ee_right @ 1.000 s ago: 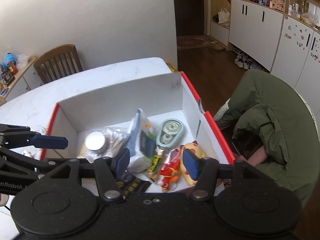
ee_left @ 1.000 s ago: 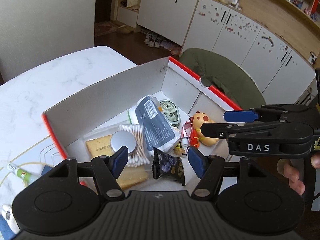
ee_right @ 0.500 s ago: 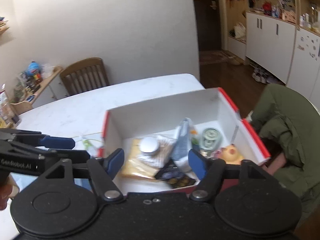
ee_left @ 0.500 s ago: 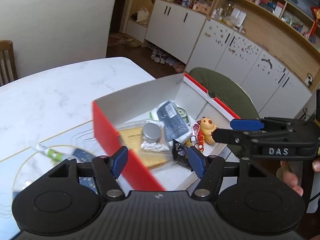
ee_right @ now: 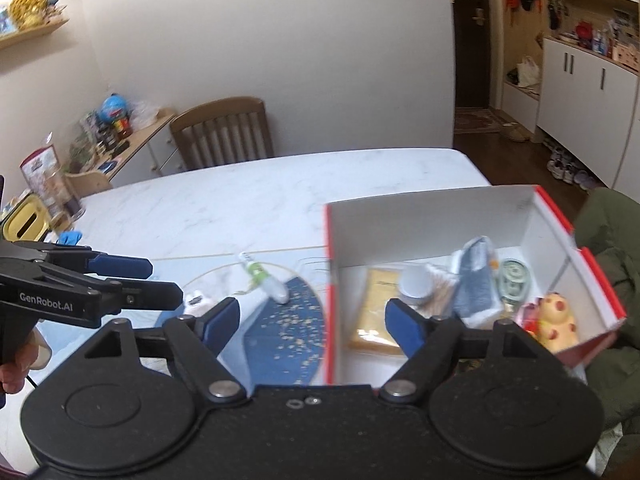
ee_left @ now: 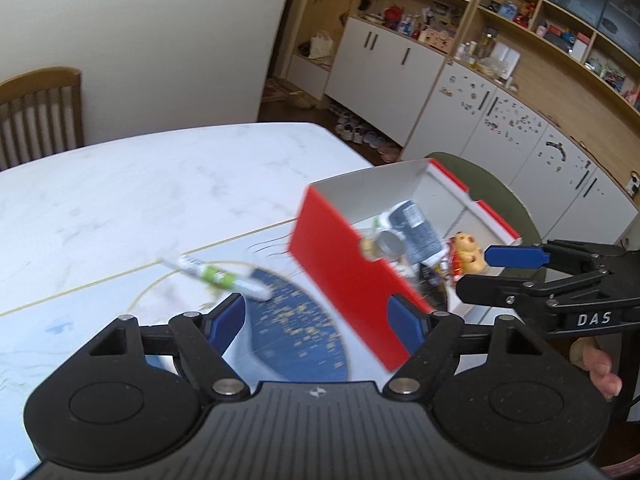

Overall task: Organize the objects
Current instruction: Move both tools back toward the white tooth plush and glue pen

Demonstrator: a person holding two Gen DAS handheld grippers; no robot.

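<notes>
Home: dining table (ee_right: 280, 196), shoe cabinets (ee_left: 384, 64)

On the table (ee_right: 248, 200) the box (ee_right: 432, 220) sits to the right, a tube (ee_right: 264, 278) lying just left of it on a mat (ee_right: 288, 332). Inside the box, a toy figure (ee_right: 558, 322) rests at the right end, a round tin (ee_right: 416, 282) nearer the left. A chair (ee_right: 224, 132) stands behind the table.

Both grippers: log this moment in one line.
left open, empty | right open, empty | tube on table, outside box

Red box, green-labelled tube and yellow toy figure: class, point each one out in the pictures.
red box (ee_left: 344, 276), left wrist view, on its red outer side wall.
green-labelled tube (ee_right: 264, 278), right wrist view, on its middle.
yellow toy figure (ee_right: 558, 322), right wrist view, on its body.
</notes>
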